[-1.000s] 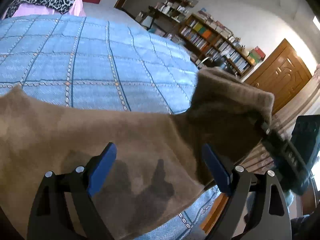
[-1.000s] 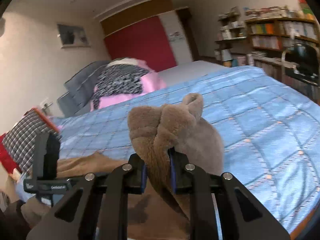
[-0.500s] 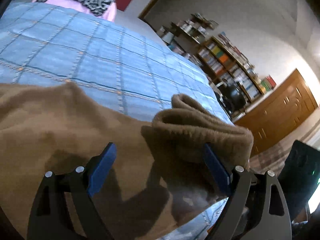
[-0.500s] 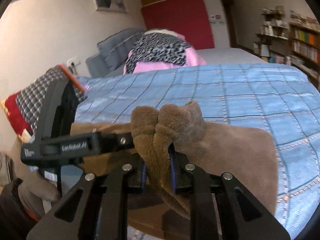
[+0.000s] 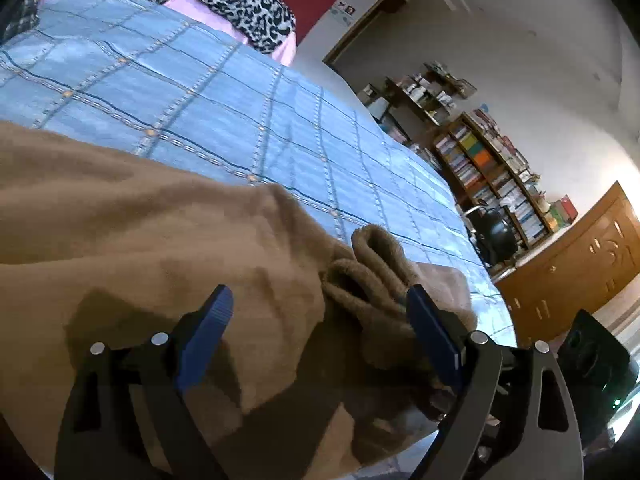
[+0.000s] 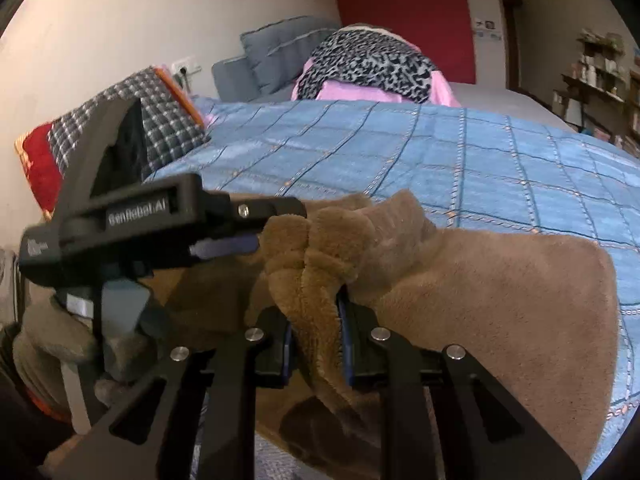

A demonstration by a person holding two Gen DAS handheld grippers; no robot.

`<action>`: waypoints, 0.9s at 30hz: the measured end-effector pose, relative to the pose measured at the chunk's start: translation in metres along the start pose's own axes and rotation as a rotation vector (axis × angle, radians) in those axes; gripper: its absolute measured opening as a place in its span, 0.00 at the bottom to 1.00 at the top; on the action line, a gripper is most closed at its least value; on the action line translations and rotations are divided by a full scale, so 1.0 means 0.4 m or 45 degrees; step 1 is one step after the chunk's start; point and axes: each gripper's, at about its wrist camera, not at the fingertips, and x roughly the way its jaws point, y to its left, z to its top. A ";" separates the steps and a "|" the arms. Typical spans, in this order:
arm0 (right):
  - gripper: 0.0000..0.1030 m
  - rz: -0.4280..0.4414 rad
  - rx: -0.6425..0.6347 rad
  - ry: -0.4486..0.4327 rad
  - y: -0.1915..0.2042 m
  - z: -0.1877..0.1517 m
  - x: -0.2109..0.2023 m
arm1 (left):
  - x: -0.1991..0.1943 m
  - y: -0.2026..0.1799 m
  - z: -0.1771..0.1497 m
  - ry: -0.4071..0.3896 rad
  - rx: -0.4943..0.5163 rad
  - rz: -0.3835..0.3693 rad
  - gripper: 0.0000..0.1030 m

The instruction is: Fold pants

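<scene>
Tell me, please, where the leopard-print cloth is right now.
The leopard-print cloth lies on pink fabric at the bed's far end, beyond the blue quilt, beside the grey pillows.

Black hand-held gripper (image 6: 316, 344) frames, blue pads (image 5: 204, 332), silver screws (white lettering), grey glove (image 6: 52, 340)

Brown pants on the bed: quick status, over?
Right gripper shut on pants. Left gripper open above them. Pants bunched on blue bedspread. Nothing blocking.

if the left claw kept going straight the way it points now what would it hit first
Most likely the brown pants spread right under and ahead of the open left claw, before the blue quilt beyond them; depth is hard to judge in this fisheye view.
</scene>
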 end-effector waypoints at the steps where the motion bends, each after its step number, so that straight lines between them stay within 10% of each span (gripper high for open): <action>1: 0.17 0.003 -0.007 0.006 0.005 -0.001 0.007 | -0.007 0.006 0.002 -0.009 0.004 0.014 0.87; 27: 0.20 0.169 0.055 0.140 -0.030 -0.099 0.058 | -0.018 -0.156 -0.012 0.001 0.195 0.012 0.87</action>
